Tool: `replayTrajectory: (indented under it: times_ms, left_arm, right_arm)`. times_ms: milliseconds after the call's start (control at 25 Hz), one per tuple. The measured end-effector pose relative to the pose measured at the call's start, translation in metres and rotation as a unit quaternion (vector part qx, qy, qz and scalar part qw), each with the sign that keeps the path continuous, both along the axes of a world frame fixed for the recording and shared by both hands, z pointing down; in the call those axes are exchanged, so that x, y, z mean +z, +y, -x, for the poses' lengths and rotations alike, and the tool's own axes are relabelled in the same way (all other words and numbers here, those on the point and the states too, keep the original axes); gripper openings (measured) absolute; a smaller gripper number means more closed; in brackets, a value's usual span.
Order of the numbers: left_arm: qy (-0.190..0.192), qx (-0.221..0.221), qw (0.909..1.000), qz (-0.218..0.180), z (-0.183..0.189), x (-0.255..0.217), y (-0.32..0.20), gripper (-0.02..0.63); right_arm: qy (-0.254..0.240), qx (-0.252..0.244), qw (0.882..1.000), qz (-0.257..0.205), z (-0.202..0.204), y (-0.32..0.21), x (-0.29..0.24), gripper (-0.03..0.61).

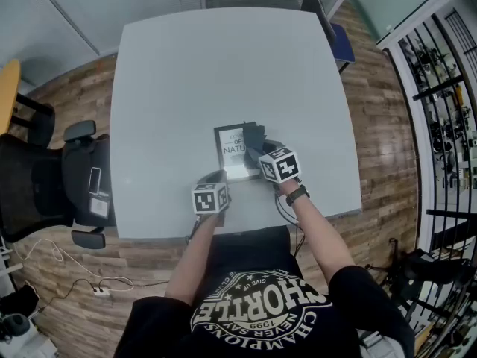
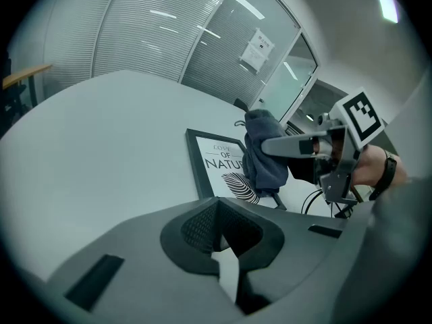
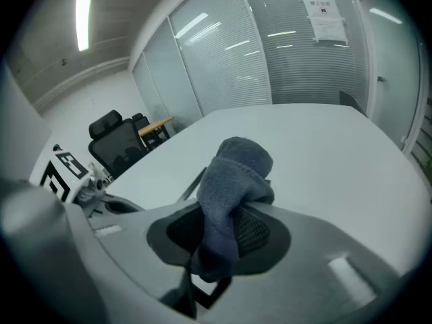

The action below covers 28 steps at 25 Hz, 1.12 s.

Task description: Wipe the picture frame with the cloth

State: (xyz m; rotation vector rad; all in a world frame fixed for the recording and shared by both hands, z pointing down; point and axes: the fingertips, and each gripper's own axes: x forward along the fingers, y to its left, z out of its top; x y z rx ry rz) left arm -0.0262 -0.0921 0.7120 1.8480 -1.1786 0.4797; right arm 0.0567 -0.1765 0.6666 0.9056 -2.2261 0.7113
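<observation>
A black picture frame (image 1: 231, 152) with a leaf print lies flat on the white table (image 1: 223, 66), near its front edge. My right gripper (image 1: 256, 149) is shut on a dark blue-grey cloth (image 1: 253, 135), which hangs over the frame's right side. In the left gripper view the cloth (image 2: 263, 157) drapes from the right gripper (image 2: 266, 146) onto the frame (image 2: 216, 164). In the right gripper view the cloth (image 3: 233, 181) bulges up out of the jaws. My left gripper (image 1: 218, 177) sits at the frame's near left corner. Its jaws (image 2: 219, 238) meet, with nothing seen between them.
A black office chair (image 1: 52, 177) stands left of the table. Another chair (image 1: 328, 28) is at the far right corner. A black cable (image 1: 287, 209) loops over the table's front edge by my right arm. Shelving (image 1: 447, 103) lines the right wall.
</observation>
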Motion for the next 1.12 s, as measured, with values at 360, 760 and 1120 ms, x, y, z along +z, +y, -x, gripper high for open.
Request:
replayTrajectory:
  times_ms: [360,760,1120]
  left_arm:
    - [0.0,-0.004,1.0,-0.003,0.001,0.0,0.001,0.005]
    - [0.007,-0.009,0.9999,-0.002,0.001,-0.001,0.001,0.005]
    - [0.015,-0.012,0.9998,0.001,0.003,-0.001,0.001,0.004]
  right_arm:
    - [-0.075,-0.072,0.995,0.007,0.09,0.018,-0.023,0.095]
    - [0.04,-0.124,0.991,0.006,0.073,0.033,0.029,0.095]
    - [0.072,-0.065,0.995,0.002,0.008,0.025,0.03,0.095]
